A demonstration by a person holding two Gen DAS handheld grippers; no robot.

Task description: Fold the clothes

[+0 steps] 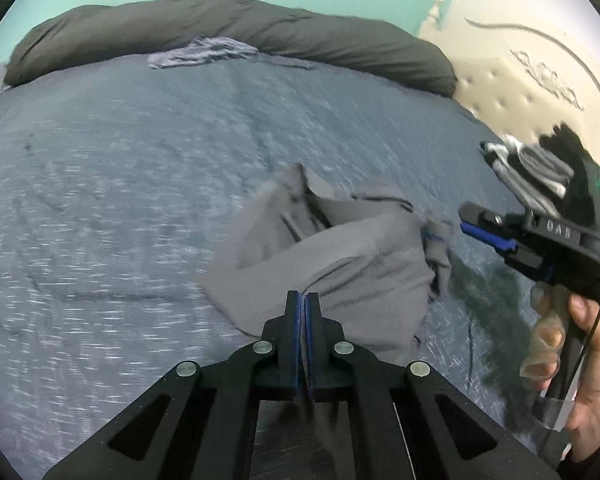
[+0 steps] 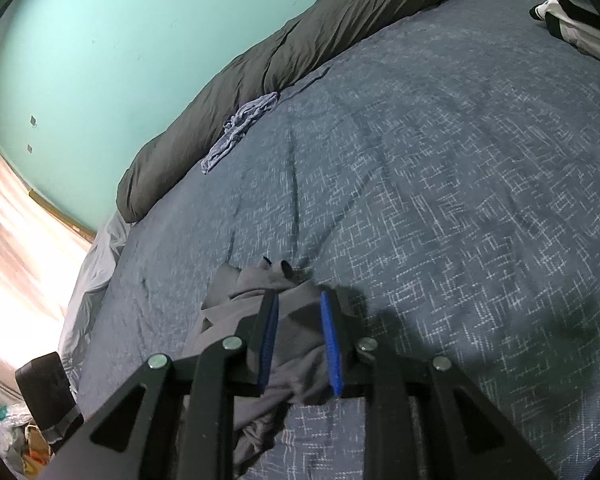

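A grey garment (image 1: 332,260) lies crumpled on the blue patterned bedspread (image 1: 120,200). My left gripper (image 1: 304,300) is shut on the near edge of the garment, with cloth running between its blue pads. My right gripper (image 2: 300,300) is open just above the same grey garment (image 2: 284,340), its jaws astride a raised fold without pinching it. In the left wrist view the right gripper (image 1: 466,220) comes in from the right, held by a hand, with its tips at the garment's right edge.
A dark grey rolled duvet (image 1: 228,28) lies along the far edge of the bed. A small blue-grey cloth (image 1: 204,54) sits in front of it. Black, white and grey clothes (image 1: 540,168) lie by the cream headboard (image 1: 532,76). The floor with clutter (image 2: 16,432) shows at left.
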